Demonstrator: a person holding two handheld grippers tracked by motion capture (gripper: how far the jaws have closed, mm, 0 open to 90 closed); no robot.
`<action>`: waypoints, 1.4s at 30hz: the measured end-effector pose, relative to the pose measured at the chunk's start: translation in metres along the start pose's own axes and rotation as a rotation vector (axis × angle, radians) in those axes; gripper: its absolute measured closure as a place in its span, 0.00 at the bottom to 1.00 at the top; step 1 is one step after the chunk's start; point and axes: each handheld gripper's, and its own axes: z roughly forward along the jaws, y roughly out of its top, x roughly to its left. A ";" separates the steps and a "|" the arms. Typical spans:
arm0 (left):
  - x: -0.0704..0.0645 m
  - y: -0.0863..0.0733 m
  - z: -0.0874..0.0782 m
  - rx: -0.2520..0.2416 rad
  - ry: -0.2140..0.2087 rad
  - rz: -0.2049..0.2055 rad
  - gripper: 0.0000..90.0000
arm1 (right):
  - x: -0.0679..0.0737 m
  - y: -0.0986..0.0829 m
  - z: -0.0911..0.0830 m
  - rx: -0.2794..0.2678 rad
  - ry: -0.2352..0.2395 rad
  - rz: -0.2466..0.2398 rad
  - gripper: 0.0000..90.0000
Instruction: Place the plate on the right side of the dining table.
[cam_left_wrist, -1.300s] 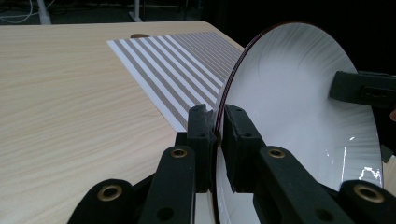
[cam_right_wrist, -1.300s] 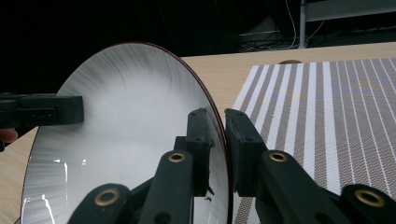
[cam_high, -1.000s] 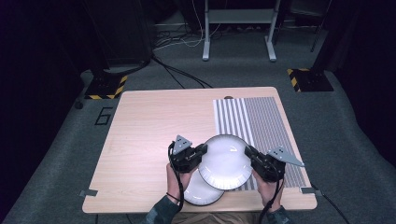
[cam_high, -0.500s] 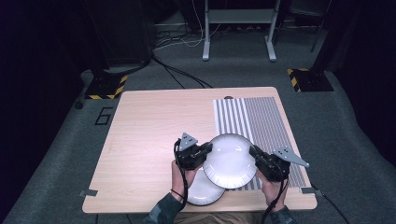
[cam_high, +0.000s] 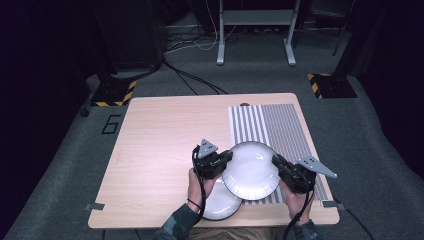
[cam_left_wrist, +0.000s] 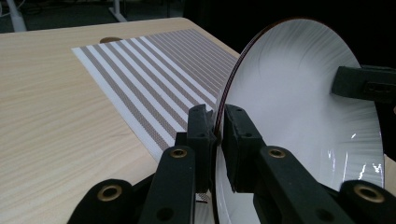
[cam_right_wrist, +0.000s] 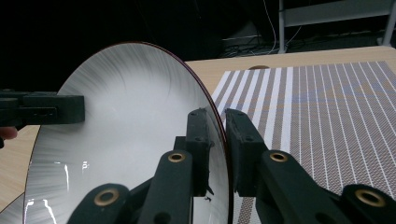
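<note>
In the high view, a white plate (cam_high: 251, 170) sits in the lower middle of the frame, lifted over the near edge of the wooden table (cam_high: 165, 145), its right part above the striped mat (cam_high: 280, 130). The left gripper (cam_high: 227, 157) clamps the plate's left rim and the right gripper (cam_high: 275, 161) clamps its right rim, each held in a hand coming up from the bottom edge. A second white plate (cam_high: 220, 202) lies on the table below and left of the held one, partly covered by it. In the left gripper view, the two black jaws rise from the bottom centre, drawn narrow around the dark-edged rim of the plate (cam_left_wrist: 299, 107), which fills the right half of the frame and stands tilted; the other gripper's jaw bites the rim at the right edge, and the mat (cam_left_wrist: 154, 79) stretches across the upper middle. In the right gripper view, the jaws likewise pinch the rim at bottom centre, the plate (cam_right_wrist: 130, 130) occupying the left half, the left gripper (cam_right_wrist: 70, 109) gripping its far rim at mid left, and the mat (cam_right_wrist: 327, 121) spreading over the right.
</note>
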 end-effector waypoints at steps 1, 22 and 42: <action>0.000 0.001 0.001 0.002 -0.003 0.002 0.90 | -0.001 0.001 0.000 -0.001 0.001 -0.001 0.89; -0.008 0.013 0.023 0.025 -0.014 0.015 0.90 | -0.019 0.008 -0.003 -0.005 -0.025 0.005 0.88; -0.010 0.026 0.040 0.048 -0.015 0.040 0.90 | -0.034 0.014 0.000 -0.001 -0.027 0.013 0.88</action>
